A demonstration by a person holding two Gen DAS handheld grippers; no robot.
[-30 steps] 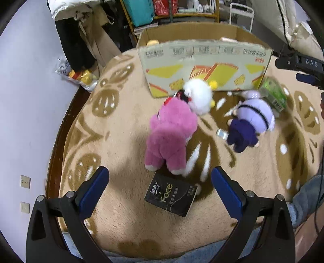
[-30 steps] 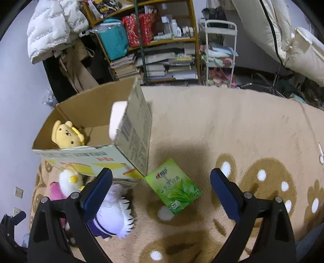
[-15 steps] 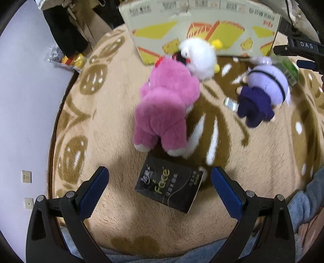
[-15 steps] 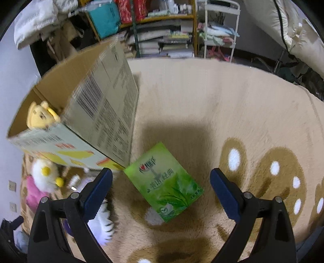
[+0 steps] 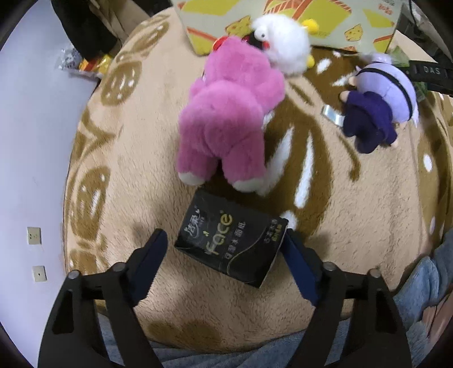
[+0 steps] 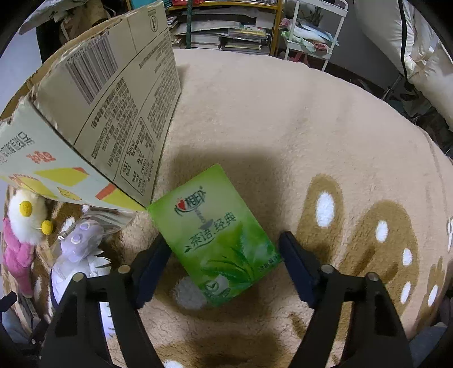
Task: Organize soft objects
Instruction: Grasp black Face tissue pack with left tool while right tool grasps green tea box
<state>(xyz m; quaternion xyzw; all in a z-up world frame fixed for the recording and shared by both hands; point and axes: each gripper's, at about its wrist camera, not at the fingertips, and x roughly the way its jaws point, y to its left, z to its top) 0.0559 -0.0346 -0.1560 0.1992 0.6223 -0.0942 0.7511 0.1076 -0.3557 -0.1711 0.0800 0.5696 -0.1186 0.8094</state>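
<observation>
Both claws have come down toward the fleecy beige blanket point(image 6: 283, 119) since the earlier frames, and the jaws of each have just been closing around a tissue pack.

Between the fingers of the left claw point(image 5: 223, 240) lies the black tissue pack point(image 5: 230, 236), flat on the blanket. Its right-hand corner touches or nearly touches the right finger, while a clear gap remains at the left finger, so the claw is not yet gripping it. Just beyond the pack, ahead of the fingertips, the pink plush toy point(image 5: 232, 113) lies face down with its feet almost at the pack's far edge. A white fluffy toy point(image 5: 283, 42) sits past the pink one, against the printed side of the cardboard box point(image 5: 283, 17). Off to the right and ahead of this claw lies the purple doll point(image 5: 379, 104).

Between the fingers of the right claw point(image 6: 223, 243) lies the green tissue pack point(image 6: 215, 229), turned at an angle. The left finger is at its edge; whether it presses I cannot tell. The right finger stands just clear of it, so this claw is still open around the pack. The pack's far left corner reaches the bottom corner of the cardboard box point(image 6: 107, 107), which rises ahead and to the left of this claw.
</observation>
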